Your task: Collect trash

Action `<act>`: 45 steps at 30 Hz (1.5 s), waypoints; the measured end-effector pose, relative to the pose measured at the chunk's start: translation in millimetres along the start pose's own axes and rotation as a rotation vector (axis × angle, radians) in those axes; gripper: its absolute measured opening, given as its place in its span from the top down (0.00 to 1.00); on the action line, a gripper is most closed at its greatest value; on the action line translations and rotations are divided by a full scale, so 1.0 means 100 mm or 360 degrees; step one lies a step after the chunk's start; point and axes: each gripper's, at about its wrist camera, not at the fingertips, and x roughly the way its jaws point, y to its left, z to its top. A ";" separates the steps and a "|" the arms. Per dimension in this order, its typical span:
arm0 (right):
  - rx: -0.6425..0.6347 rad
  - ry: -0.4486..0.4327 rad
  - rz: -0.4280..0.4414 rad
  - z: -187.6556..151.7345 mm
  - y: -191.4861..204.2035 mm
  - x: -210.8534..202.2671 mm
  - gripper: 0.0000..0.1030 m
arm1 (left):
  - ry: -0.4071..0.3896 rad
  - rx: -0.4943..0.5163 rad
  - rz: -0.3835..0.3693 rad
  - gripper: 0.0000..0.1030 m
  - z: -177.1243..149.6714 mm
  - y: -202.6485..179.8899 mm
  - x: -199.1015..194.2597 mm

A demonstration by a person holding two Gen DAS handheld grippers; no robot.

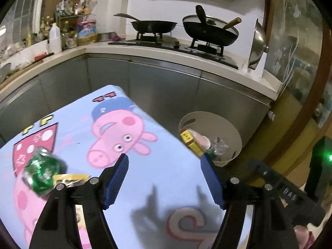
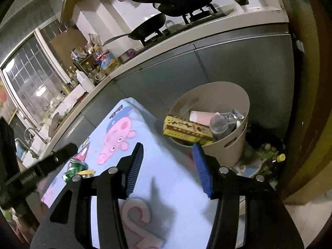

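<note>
A crushed green can (image 1: 41, 171) lies on the blue Peppa Pig tablecloth (image 1: 161, 186) at the left, with a yellow wrapper (image 1: 69, 178) beside it. Both show in the right wrist view too, the can (image 2: 75, 169) and the wrapper (image 2: 86, 172). A beige bin (image 2: 226, 151) stands past the table's right edge and holds a yellow box (image 2: 186, 129), a pink cup (image 2: 200, 117) and a clear bottle (image 2: 220, 124). The bin (image 1: 232, 132) also shows in the left wrist view. My left gripper (image 1: 166, 159) is open and empty over the cloth. My right gripper (image 2: 168, 147) is open and empty near the bin.
A grey kitchen counter (image 1: 166, 76) runs behind the table, with two black pans (image 1: 154, 26) on a stove and bottles (image 1: 55, 35) at the left. A dark bag of rubbish (image 2: 267, 153) lies on the floor right of the bin. A door frame (image 2: 307, 103) is at far right.
</note>
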 end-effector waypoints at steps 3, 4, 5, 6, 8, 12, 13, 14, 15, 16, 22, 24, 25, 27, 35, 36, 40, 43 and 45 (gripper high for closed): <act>0.0003 -0.0026 0.0013 0.00 0.10 -0.09 0.52 | -0.0014 -0.0009 0.0030 0.30 -0.06 0.07 -0.12; 0.0001 -0.0031 0.0017 0.00 0.12 -0.11 0.52 | -0.0020 -0.0017 0.0038 0.30 -0.08 0.10 -0.15; -0.0002 -0.0041 0.0022 0.00 0.16 -0.15 0.52 | -0.0030 -0.0028 0.0048 0.30 -0.10 0.14 -0.20; -0.0004 -0.0049 0.0024 0.00 0.19 -0.17 0.52 | -0.0036 -0.0033 0.0053 0.29 -0.11 0.15 -0.23; -0.0011 -0.0063 0.0031 -0.01 0.26 -0.22 0.52 | -0.0052 -0.0045 0.0065 0.29 -0.14 0.20 -0.30; -0.0018 -0.0064 0.0052 -0.01 0.35 -0.28 0.52 | -0.0076 -0.0070 0.0072 0.29 -0.18 0.27 -0.41; -0.0020 -0.0065 0.0055 0.00 0.36 -0.28 0.52 | -0.0080 -0.0072 0.0075 0.29 -0.20 0.27 -0.43; -0.0025 -0.0065 0.0059 -0.01 0.39 -0.29 0.52 | -0.0087 -0.0073 0.0080 0.29 -0.21 0.29 -0.45; -0.0031 -0.0064 0.0062 -0.02 0.42 -0.30 0.52 | -0.0092 -0.0074 0.0085 0.29 -0.22 0.29 -0.47; -0.0036 -0.0063 0.0065 -0.02 0.44 -0.31 0.52 | -0.0095 -0.0074 0.0089 0.29 -0.23 0.30 -0.48; -0.0066 -0.0057 0.0079 -0.07 0.56 -0.34 0.52 | -0.0116 -0.0085 0.0101 0.28 -0.28 0.36 -0.56; -0.0071 -0.0053 0.0082 -0.08 0.58 -0.34 0.52 | -0.0124 -0.0089 0.0108 0.29 -0.29 0.37 -0.58; -0.0073 -0.0052 0.0082 -0.09 0.59 -0.34 0.52 | -0.0128 -0.0090 0.0113 0.29 -0.29 0.38 -0.59; -0.0078 -0.0045 0.0083 -0.10 0.62 -0.34 0.52 | -0.0135 -0.0089 0.0129 0.28 -0.30 0.40 -0.60; -0.0069 -0.0022 0.0092 -0.12 0.66 -0.30 0.50 | -0.0146 -0.0094 0.0173 0.28 -0.35 0.47 -0.64; -0.0070 -0.0019 0.0091 -0.13 0.67 -0.29 0.50 | -0.0146 -0.0097 0.0177 0.28 -0.35 0.49 -0.64; -0.0072 -0.0004 0.0092 -0.14 0.68 -0.27 0.50 | -0.0142 -0.0109 0.0183 0.28 -0.37 0.52 -0.64; -0.0074 0.0009 0.0091 -0.15 0.70 -0.24 0.50 | -0.0140 -0.0115 0.0191 0.27 -0.39 0.55 -0.64; -0.0078 0.0021 0.0090 -0.16 0.71 -0.22 0.50 | -0.0139 -0.0116 0.0199 0.27 -0.40 0.57 -0.64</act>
